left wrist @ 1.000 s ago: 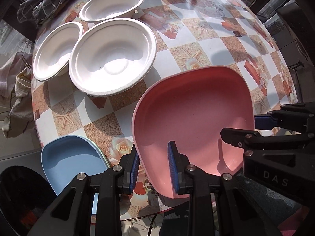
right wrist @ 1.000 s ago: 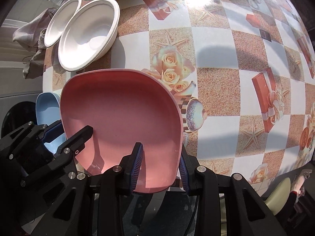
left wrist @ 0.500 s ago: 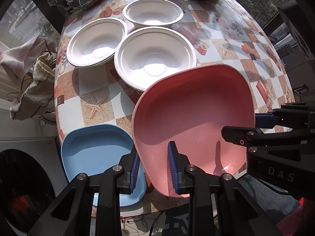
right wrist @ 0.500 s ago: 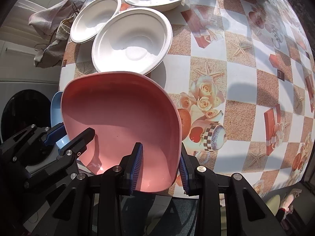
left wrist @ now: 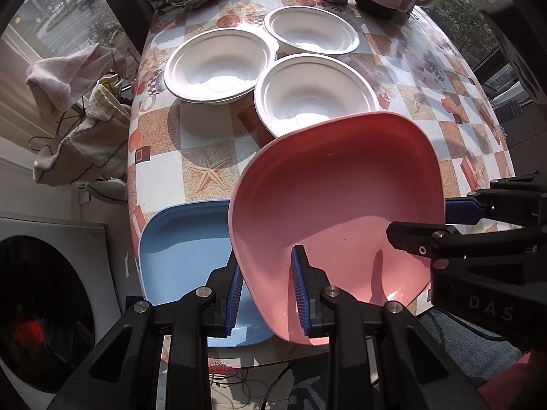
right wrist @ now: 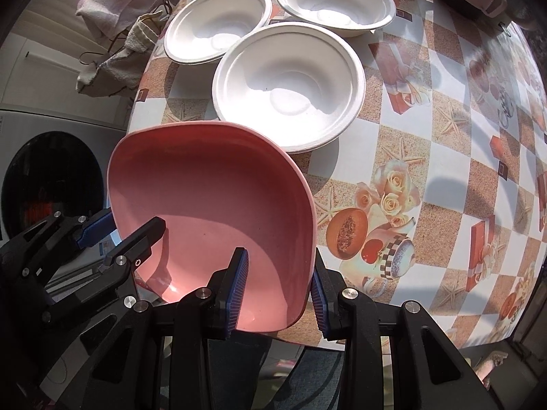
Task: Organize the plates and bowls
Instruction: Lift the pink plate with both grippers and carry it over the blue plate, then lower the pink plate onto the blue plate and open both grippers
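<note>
Gripping smooth squarish pink plate (both claws).

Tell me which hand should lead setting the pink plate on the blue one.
Left, probably: its tongs grip the pink plate on the side beside the blue plate; the right tongs hold the far side.

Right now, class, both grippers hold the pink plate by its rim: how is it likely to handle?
The pink plate probably stays stiff: held only at its near rim, it shows no sag. Its glossy surface may be slippery between the pads. It seems light, since the left gripper and right gripper hold it above the table.
</note>
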Tool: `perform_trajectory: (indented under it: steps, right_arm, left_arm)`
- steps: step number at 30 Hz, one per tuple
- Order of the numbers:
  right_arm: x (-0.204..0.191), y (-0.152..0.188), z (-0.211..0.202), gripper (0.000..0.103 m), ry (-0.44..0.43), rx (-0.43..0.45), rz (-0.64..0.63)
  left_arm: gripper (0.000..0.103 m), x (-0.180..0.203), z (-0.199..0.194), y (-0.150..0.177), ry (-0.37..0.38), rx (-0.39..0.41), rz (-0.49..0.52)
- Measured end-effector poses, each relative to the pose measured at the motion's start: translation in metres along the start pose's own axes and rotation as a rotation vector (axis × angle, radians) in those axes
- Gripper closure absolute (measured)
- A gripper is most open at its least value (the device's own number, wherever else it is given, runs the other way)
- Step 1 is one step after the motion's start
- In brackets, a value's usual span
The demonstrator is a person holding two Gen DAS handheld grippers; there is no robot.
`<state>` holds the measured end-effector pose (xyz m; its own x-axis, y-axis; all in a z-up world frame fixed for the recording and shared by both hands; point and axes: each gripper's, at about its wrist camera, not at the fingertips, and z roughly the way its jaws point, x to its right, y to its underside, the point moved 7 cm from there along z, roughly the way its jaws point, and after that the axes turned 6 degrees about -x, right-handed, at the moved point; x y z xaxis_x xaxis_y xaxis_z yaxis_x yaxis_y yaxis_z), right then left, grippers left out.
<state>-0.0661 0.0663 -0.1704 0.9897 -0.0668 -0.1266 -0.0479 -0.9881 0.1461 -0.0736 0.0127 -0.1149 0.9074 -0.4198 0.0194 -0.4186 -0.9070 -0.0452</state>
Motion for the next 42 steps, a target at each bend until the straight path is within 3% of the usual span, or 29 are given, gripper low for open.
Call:
perform_trajectory:
  steps: [21,27,42]
  right_arm:
    - [-0.068,-0.011,0.014,0.065,-0.012,-0.031,-0.141]
    - [-0.086,-0.008,0.030,0.065,-0.039,-0.078,-0.179]
    - [-0.094,-0.006,0.063,0.065,-0.136,-0.163,-0.107]
  left_arm:
    - [0.074,-0.060,-0.004,0.030,-0.046,0.004,-0.140]
    - [0.074,-0.079,0.001,0.040,-0.065,-0.020,-0.163]
    - [0.069,-0.097,0.016,0.037,-0.094,-0.038,-0.165]
